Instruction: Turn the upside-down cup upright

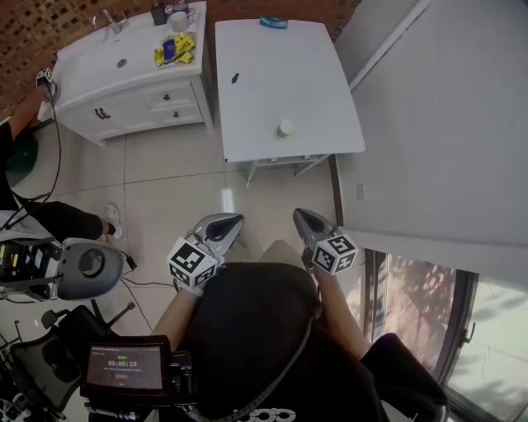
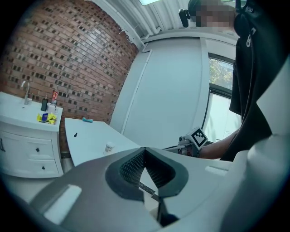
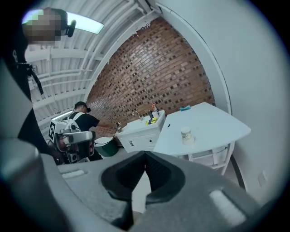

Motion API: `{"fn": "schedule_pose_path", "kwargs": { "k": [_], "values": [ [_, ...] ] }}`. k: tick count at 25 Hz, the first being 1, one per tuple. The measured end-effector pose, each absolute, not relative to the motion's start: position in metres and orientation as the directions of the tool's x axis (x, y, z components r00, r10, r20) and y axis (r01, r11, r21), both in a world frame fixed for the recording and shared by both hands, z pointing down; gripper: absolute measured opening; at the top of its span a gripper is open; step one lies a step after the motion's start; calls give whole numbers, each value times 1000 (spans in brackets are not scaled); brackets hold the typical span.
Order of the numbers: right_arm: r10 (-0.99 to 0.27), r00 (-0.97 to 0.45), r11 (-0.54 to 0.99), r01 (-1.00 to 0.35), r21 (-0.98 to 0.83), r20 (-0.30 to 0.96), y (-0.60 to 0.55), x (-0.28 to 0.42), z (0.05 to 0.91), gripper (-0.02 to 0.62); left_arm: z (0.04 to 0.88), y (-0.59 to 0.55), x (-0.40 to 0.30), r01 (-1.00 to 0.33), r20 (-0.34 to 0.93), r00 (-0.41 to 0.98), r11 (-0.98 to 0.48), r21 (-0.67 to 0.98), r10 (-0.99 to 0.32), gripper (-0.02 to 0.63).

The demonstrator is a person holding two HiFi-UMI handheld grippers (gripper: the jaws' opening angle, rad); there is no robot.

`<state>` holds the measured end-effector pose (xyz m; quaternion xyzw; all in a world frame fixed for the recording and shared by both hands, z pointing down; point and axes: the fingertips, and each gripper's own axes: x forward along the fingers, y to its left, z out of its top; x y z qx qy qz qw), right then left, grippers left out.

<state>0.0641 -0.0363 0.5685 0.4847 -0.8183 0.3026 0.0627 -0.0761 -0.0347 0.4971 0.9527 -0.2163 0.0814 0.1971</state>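
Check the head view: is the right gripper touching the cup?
No, the cup stands alone on the white table, with the right gripper far short of it.

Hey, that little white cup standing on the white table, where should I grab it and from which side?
Probably its side wall, about mid-height, pinched across its width. The cup stands alone near the front edge of the table, seemingly mouth-down with its wider end on the tabletop, so a level approach from that edge looks clear.

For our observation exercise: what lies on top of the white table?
On the white table a cup near its front edge, a small black object and a teal object at the far edge. The cup's inside is hidden.
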Motion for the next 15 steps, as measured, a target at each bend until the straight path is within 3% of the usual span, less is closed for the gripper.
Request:
{"fn": "schedule_pose_path", "kwargs": {
  "k": [8, 15],
  "values": [
    [-740, -586, 507, -809, -298, 332, 60, 103, 517, -8, 489, 63, -15, -473, 232, 879, -821, 319, -416, 15],
    [-757, -579, 497, -811, -308, 302, 158, 137, 510, -8, 505, 167, 30, -425, 257, 900, -842, 333, -352, 15]
  ]
}}
